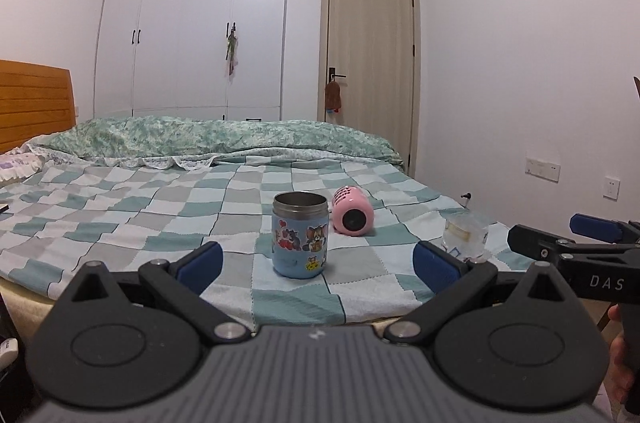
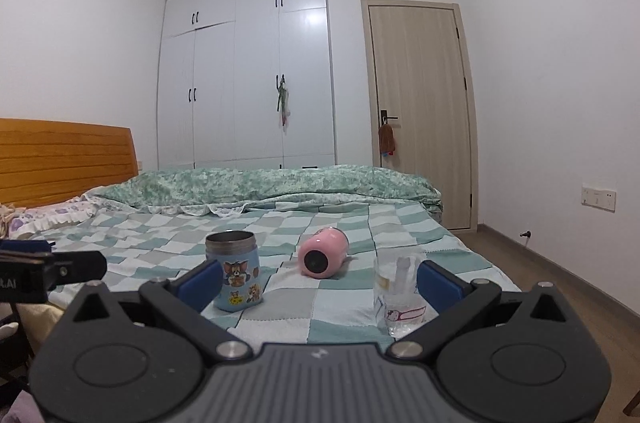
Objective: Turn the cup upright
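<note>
a bedroom with a white wardrobe [image 1: 192, 23] and a door [image 1: 370, 63] behind a bed [image 1: 120, 207] under a checked cover. on the cover the pink cup [image 1: 353, 210] lies on its side, dark end facing the cameras, its mouth hidden. a blue cup [image 1: 301, 236] stands upright just left of it, apart. a clear cup [image 2: 400, 297] stands nearer, partly hidden by a right fingertip; its outline is hard to make out. the left gripper [image 1: 318, 265] is spread wide, grasping nothing. the right gripper [image 2: 320, 281] is likewise released, short of the cups.
</note>
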